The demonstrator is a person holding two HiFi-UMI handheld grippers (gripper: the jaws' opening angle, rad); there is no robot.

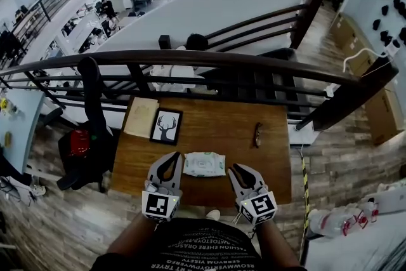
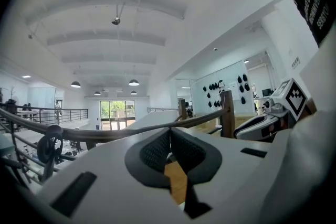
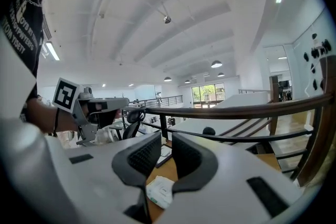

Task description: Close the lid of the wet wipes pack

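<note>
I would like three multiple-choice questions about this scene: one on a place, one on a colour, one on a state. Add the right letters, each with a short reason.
1. Where is the wet wipes pack?
A. On the floor
B. On the table, between the left hand-held gripper and the right hand-held gripper
C. On a shelf

2. What colour is the frame of the deer picture?
A. Black
B. Red
C. Yellow

3. How do the right hand-held gripper's jaws stand?
A. Clamped on the pack
B. Apart, holding nothing
C. Clamped on a cup

1 B: the head view shows it there.
2 A: its border is black.
3 B: its own view shows an empty gap.
</note>
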